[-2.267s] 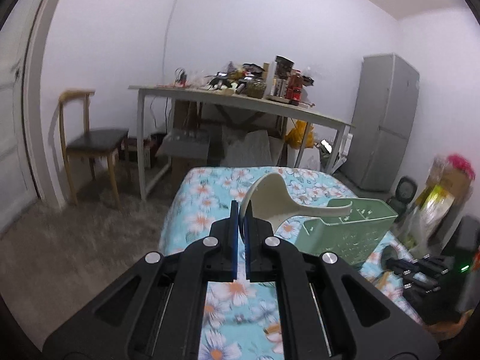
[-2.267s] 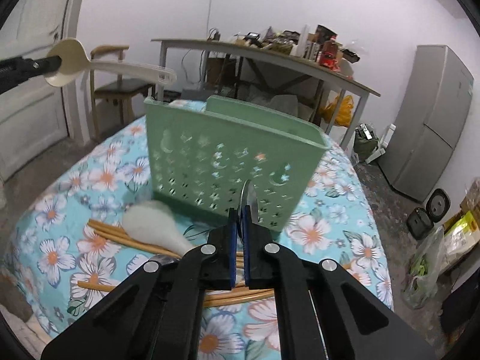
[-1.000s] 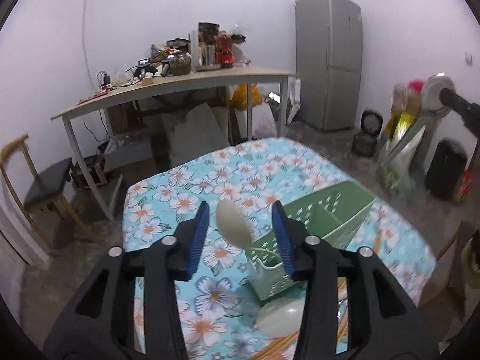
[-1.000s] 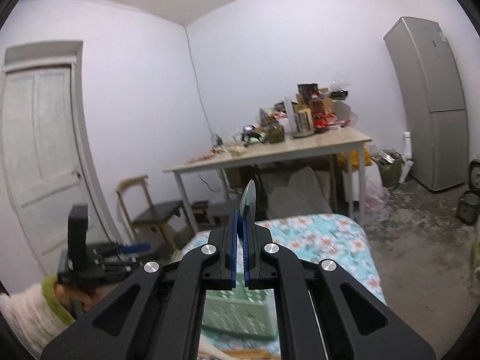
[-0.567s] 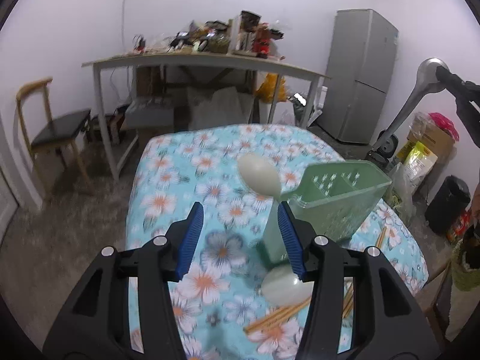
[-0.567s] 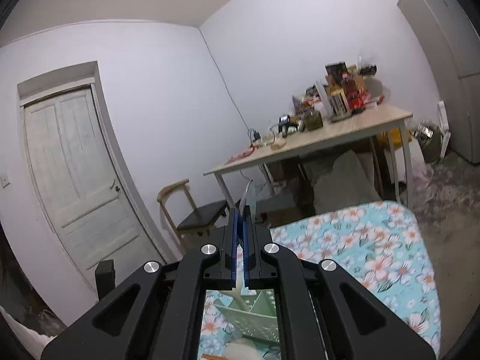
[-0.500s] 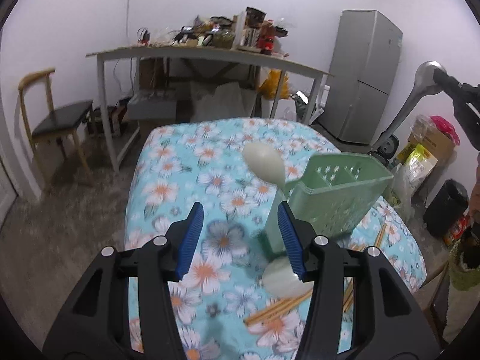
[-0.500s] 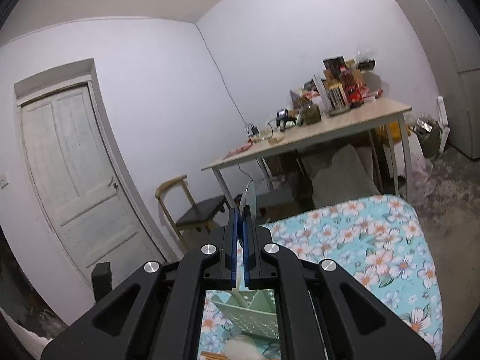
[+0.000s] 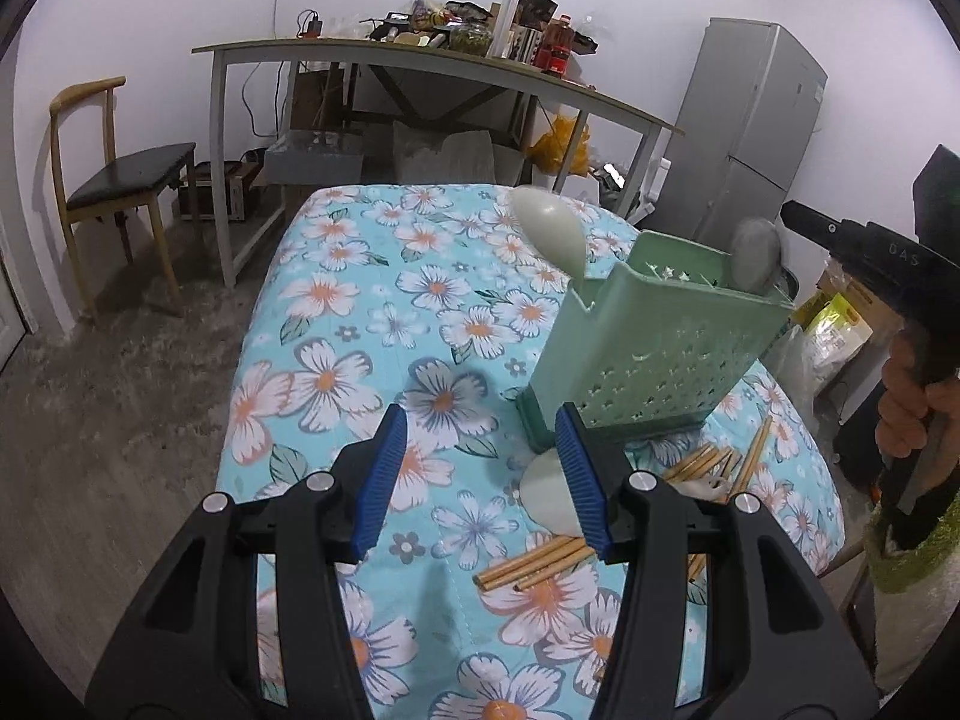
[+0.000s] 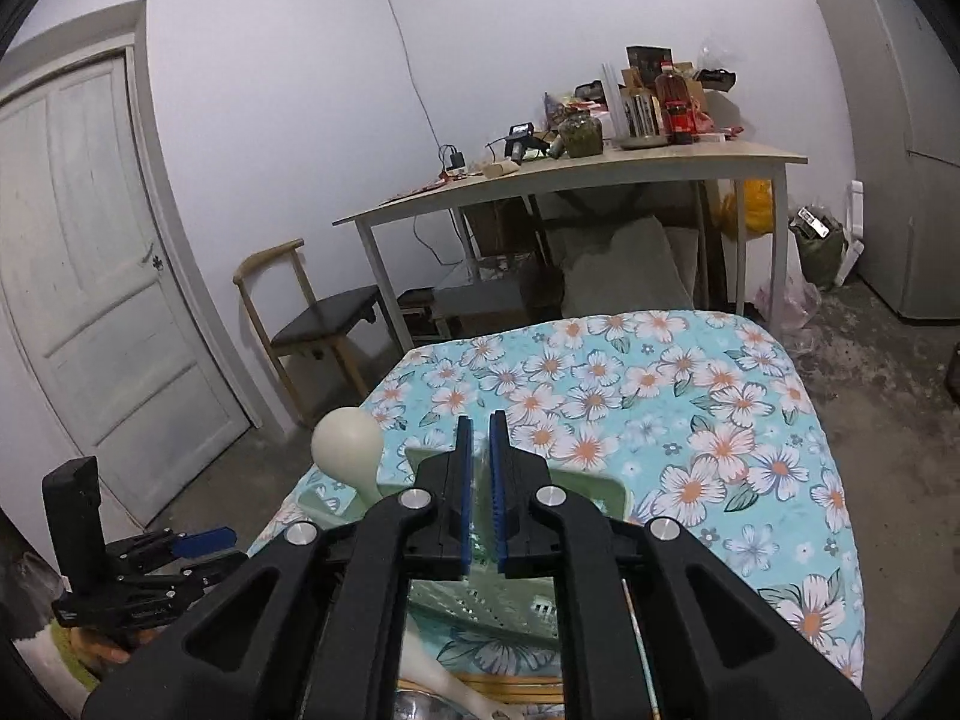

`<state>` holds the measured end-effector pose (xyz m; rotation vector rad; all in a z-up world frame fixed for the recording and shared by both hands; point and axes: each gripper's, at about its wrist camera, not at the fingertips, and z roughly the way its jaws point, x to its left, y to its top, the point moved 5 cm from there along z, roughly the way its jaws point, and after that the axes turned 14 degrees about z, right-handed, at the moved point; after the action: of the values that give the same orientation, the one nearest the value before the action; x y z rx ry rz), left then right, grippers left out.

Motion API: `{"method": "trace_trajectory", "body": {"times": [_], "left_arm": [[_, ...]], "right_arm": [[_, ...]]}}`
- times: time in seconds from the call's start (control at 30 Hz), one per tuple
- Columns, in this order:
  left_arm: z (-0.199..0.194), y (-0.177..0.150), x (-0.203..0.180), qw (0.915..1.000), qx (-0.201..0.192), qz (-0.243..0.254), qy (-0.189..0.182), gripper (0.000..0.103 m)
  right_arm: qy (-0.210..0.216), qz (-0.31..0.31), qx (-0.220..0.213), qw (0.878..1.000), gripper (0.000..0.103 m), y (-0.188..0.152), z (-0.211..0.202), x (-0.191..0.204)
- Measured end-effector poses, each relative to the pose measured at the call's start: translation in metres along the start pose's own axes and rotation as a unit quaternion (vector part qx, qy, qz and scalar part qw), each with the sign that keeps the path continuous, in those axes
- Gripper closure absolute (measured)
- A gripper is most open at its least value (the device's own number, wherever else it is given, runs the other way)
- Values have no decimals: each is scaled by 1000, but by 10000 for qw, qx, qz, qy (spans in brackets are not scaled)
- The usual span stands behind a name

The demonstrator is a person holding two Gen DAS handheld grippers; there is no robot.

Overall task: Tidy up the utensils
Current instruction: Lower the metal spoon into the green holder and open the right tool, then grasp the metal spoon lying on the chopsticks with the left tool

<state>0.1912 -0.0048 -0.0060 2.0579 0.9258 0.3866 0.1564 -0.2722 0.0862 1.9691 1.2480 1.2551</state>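
A green perforated utensil caddy (image 9: 654, 348) stands on the floral tablecloth (image 9: 360, 324). A cream spoon (image 9: 549, 234) stands bowl-up in its left end, and a grey metal ladle (image 9: 755, 252) stands in its right end. My left gripper (image 9: 480, 474) is open and empty, near the caddy's front left. Another cream spoon (image 9: 549, 501) and wooden chopsticks (image 9: 540, 564) lie on the cloth beside it. My right gripper (image 10: 480, 495) hangs above the caddy (image 10: 480, 606), jaws slightly parted around the ladle's thin handle. The cream spoon (image 10: 348, 450) shows to its left.
A wooden chair (image 9: 114, 180) and a cluttered desk (image 9: 420, 60) stand behind the table. A grey fridge (image 9: 756, 132) is at the back right, a white door (image 10: 90, 300) on the left. Bags lie on the floor to the right.
My left gripper let go of the cream spoon in the caddy and drew back, open. My right gripper lowered the metal ladle into the caddy and its jaws parted slightly.
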Motion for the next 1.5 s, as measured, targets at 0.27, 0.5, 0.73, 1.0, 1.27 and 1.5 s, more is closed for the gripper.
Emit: {"method": "trace_trajectory", "body": {"times": [0.27,0.5,0.73,1.0,1.27,1.5], "left_arm": [[3,-6,-7,10000,22,-16,-96,53],[8,-11,-13,9997,74,-63,-244,53],[17,-15,-19,9991,168,-99,-381,53],[24,-27,-41,9959,387,14,-817,53],[51,-54,-93,9752,1023,-164,-1958,63],[75,-66,-98,9663,1414,-744,-2018,71]], "right_arm": [[-69,-71,-336,9994,61,1,-37,3],[-180,112,-110,9997,60,-28,-49,-10],[-436,318,462,9975,60,-82,-41,-32],[-647,681,1059,9899,60,-138,-31,-57],[-628,1016,1149,9862,60,-153,-34,-70],[-543,1094,1090,9865,60,-153,-37,-75]]}}
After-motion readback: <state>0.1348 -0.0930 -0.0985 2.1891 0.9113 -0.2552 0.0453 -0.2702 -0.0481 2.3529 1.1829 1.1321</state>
